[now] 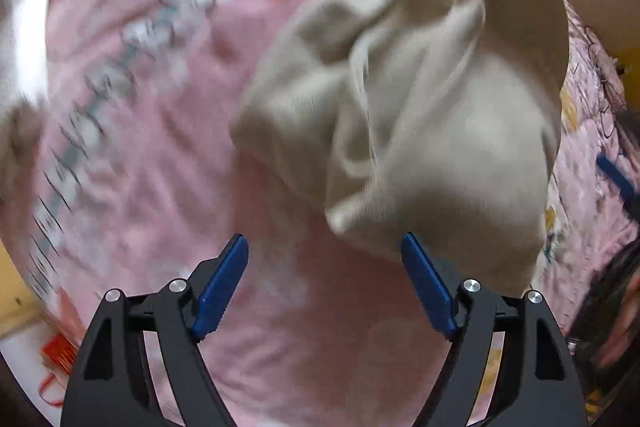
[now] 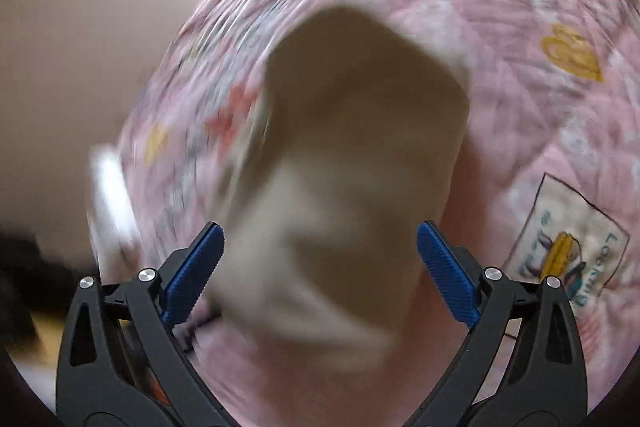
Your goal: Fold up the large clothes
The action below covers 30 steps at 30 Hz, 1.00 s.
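A beige garment lies bunched and creased on a pink patterned bedspread. My left gripper is open, its blue pads wide apart, just in front of the garment's near edge, holding nothing. In the right wrist view the same beige garment fills the middle, blurred by motion. My right gripper is open above it, with the cloth seen between and beyond the blue pads, not pinched.
The pink bedspread carries cartoon prints and a stitched label. A beige wall lies beyond the bed's left edge. A blue part shows at the right edge, and a white object at the left.
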Tool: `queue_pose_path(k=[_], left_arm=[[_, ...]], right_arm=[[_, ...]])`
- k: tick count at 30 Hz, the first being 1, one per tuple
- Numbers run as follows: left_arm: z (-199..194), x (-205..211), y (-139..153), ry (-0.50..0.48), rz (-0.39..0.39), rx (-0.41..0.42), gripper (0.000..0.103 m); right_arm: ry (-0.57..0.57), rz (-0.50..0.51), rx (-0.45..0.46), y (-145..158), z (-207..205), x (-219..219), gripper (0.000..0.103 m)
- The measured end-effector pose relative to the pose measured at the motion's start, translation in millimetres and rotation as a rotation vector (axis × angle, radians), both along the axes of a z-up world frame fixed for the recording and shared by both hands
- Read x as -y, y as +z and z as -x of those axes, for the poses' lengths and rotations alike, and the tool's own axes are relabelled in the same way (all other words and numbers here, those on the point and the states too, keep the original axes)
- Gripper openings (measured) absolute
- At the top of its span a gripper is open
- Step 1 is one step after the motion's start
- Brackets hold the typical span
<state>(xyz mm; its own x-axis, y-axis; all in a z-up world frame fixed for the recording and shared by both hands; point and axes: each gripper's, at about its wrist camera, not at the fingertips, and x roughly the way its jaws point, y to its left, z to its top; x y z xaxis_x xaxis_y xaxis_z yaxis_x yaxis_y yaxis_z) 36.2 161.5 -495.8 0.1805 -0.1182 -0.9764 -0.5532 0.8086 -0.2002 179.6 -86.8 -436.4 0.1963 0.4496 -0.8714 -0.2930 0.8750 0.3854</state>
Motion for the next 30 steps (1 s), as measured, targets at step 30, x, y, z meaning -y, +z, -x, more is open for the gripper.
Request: queue_pose_path(k=[30], left_arm=[[-0.9, 1.0, -37.6, 0.147, 0.252, 0.201, 0.080]], right_arm=[[0.016, 0.584, -0.583, -139.9, -86.5, -221.5, 0.097]])
